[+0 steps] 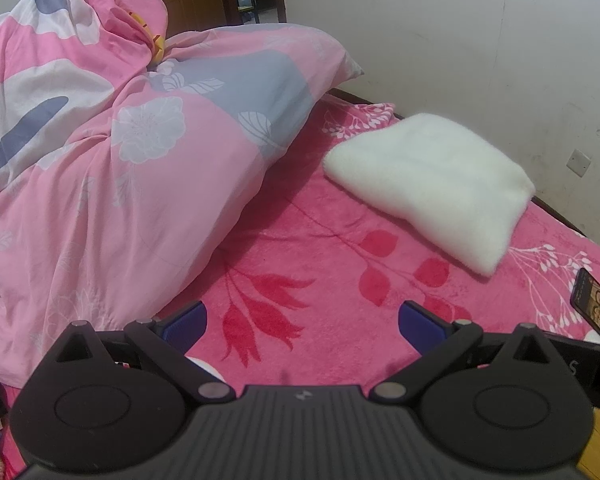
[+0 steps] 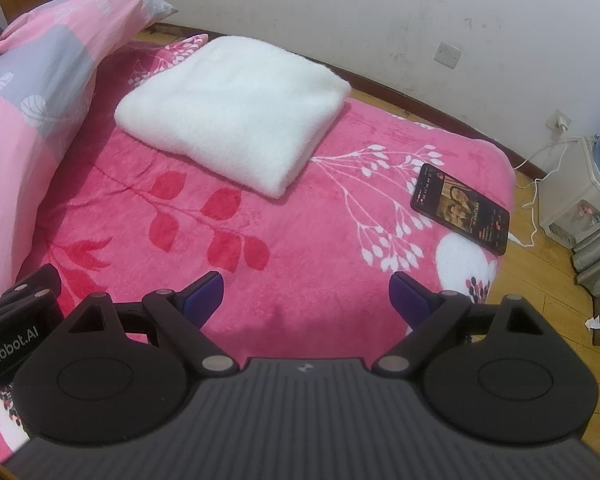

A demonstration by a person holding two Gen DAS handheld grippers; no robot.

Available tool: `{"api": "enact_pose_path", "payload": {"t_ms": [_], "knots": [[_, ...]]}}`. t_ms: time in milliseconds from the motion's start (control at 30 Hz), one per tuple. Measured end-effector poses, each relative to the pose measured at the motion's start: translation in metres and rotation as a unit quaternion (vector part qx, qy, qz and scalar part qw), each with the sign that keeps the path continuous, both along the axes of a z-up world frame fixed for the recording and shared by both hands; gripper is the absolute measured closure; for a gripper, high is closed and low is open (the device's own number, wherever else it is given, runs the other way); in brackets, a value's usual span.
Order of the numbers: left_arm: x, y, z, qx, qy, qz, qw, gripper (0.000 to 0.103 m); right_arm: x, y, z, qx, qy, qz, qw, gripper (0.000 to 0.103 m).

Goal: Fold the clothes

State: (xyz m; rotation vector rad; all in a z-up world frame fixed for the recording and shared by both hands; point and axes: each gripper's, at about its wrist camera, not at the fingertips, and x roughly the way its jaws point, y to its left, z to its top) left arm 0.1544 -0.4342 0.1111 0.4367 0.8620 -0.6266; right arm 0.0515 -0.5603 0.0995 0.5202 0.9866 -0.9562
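Garment (image 2: pixel 236 108): white, fluffy, seen folded into a thick block on the pink blanket (image 2: pixel 300 264), well beyond both claws.

Left gripper (image 1: pixel 302 326): jaws spread, nothing between them, held over bare blanket.

Right gripper (image 2: pixel 306 296): jaws spread, empty, likewise over bare blanket.

Phone (image 2: pixel 460 208): lit, laid near the blanket's right edge, apart from the garment.

Duvet (image 1: pixel 112 152): pink floral, heaped at left, close beside the garment's far corner.

Step judged: fold apparently complete. If tidying is wanted, the near edge should be approached low and pinched through all layers, and the phone avoided.
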Motion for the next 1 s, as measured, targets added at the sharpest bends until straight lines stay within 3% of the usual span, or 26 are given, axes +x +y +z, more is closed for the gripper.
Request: {"api": "enact_pose_path", "payload": {"t_ms": [1000], "knots": [[0.0024, -0.0014, -0.0037, 0.002, 0.001, -0.002, 1.0000, 0.001, 0.0020, -0.0002, -0.0011, 0.001, 0.001, 0.000, 1.000, 0.013]]}}
